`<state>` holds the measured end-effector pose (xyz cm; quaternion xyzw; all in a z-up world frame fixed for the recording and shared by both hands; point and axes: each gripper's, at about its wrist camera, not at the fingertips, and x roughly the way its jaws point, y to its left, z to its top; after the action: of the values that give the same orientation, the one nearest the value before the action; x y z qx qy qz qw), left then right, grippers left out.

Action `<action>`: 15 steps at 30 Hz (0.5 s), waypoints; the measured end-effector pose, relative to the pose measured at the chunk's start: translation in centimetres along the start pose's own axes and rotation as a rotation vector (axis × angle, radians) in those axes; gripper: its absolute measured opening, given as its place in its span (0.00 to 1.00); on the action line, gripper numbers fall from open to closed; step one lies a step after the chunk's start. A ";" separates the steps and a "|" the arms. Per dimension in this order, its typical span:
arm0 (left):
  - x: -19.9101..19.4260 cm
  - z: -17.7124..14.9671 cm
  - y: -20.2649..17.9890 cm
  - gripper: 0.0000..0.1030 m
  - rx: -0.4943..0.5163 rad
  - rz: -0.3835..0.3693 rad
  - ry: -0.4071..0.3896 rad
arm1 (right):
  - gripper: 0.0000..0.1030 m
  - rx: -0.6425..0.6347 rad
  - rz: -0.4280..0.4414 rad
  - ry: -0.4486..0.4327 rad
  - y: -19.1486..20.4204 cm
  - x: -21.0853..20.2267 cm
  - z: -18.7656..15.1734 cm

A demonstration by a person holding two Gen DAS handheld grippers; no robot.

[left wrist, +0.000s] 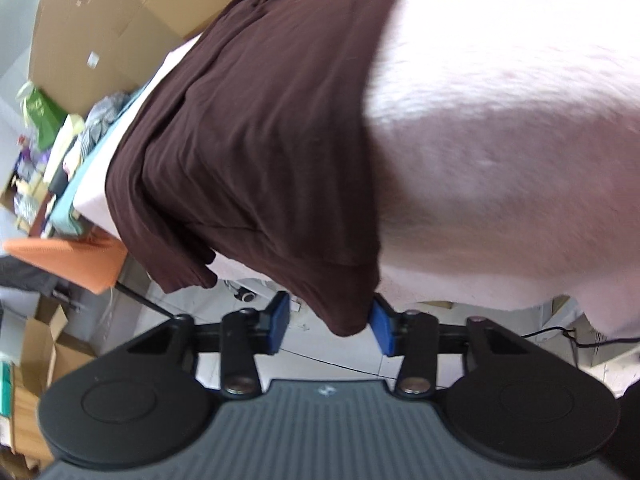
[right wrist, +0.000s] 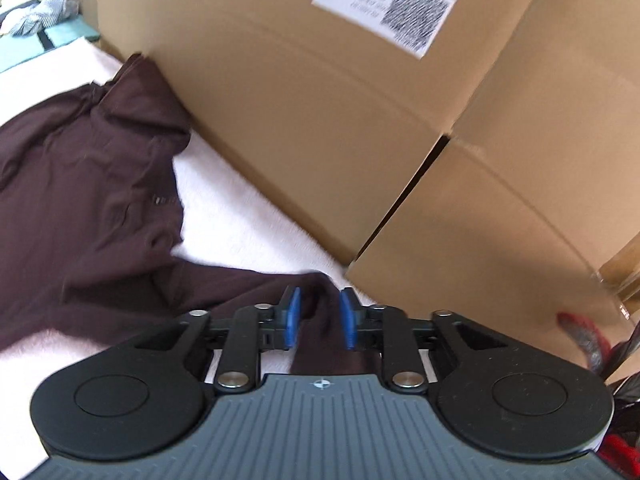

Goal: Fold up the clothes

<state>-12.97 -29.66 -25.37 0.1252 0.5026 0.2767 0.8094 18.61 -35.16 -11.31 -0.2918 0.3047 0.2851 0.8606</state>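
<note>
A dark brown long-sleeved top [left wrist: 256, 132] lies spread on a pale pink fuzzy table cover [left wrist: 500, 140]. Its hem hangs over the near edge. My left gripper [left wrist: 330, 314] is open just below that edge. A drooping corner of the hem hangs between the blue pads [left wrist: 280, 320] and brushes the right one. In the right wrist view the same top [right wrist: 88, 184] lies to the left, and one sleeve [right wrist: 240, 280] stretches toward me. My right gripper [right wrist: 320, 302] is open, with the sleeve end lying between its half-spread blue pads [right wrist: 293, 316].
A large cardboard box [right wrist: 340, 120] with a shipping label [right wrist: 392, 4] stands close along the far side of the cover. An orange cloth [left wrist: 72, 260], smaller boxes and clutter crowd the floor to the left. A cable [left wrist: 580, 340] runs over the white floor.
</note>
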 end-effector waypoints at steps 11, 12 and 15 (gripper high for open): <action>-0.4 0.4 -1.5 0.62 0.059 0.021 -0.020 | 0.39 -0.040 0.065 -0.117 0.4 -3.8 -1.5; -0.3 0.5 -1.5 0.63 0.055 0.023 -0.019 | 0.40 -0.058 0.104 -0.115 0.8 -4.2 -1.8; -0.2 0.7 -1.4 0.44 0.041 0.028 -0.016 | 0.39 -0.091 0.209 -0.068 2.2 -4.4 -2.5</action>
<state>-12.01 -30.90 -25.56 0.1510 0.4998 0.2766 0.8068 13.43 -36.75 -10.58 -0.2873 0.2911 0.3964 0.8219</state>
